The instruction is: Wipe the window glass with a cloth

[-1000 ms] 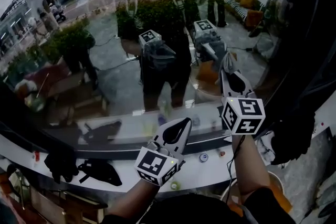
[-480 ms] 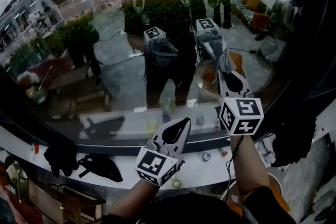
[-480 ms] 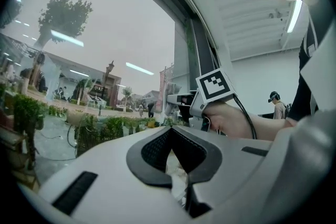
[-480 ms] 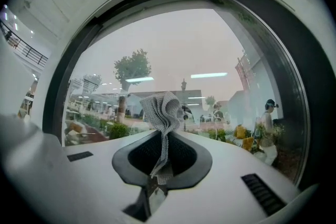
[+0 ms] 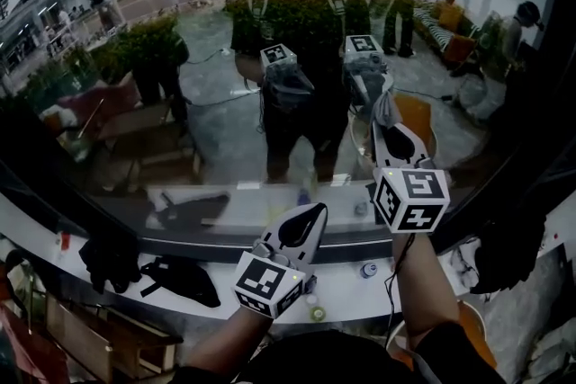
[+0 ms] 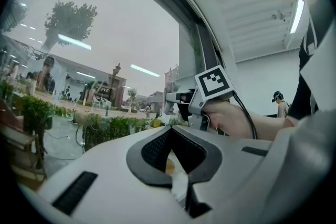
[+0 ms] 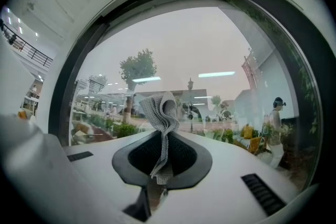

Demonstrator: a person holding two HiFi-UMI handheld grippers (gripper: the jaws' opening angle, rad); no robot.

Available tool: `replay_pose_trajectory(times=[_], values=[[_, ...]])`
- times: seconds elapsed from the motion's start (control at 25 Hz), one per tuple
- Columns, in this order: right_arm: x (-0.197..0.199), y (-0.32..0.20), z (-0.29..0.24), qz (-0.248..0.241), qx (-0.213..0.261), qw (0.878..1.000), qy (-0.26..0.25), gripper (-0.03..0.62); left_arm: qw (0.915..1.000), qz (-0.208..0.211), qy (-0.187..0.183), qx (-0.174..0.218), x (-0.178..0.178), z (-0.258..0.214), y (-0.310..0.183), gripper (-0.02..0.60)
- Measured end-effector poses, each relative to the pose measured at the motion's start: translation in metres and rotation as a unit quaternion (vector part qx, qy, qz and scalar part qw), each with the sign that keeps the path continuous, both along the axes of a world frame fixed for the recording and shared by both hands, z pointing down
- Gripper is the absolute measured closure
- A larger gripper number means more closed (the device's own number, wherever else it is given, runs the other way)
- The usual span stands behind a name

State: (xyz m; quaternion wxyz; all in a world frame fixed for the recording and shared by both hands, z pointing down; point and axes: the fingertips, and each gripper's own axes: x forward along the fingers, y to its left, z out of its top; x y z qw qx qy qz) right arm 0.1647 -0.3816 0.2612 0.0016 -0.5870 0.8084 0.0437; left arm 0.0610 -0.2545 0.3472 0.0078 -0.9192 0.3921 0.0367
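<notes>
Right claw clenched on a grey ribbed cloth, whose free end stands up past the jaw tips. It is raised to the window glass, and the cloth tip appears to meet its own reflection there. Left claw has its jaws together with nothing between them; it is held lower and to the left, near the bottom edge of the pane, apart from the cloth.

Grey ribbed cloth, white right gripper
</notes>
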Motion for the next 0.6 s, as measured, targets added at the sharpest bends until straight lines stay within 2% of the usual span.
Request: replay_pose_trajectory(times=[0.12, 0.6], values=[[-0.047, 0.004, -0.001, -0.011, -0.004, 1.0, 0.0, 0.549, 1.0, -0.005, 0.006, -0.001, -0.039, 0.0, 0.006, 0.574], [-0.186, 0.011, 0.006, -0.059, -0.01, 0.998, 0.006, 0.549, 0.9987, -0.05, 0.013, 0.001, -0.161, 0.011, 0.026, 0.574]])
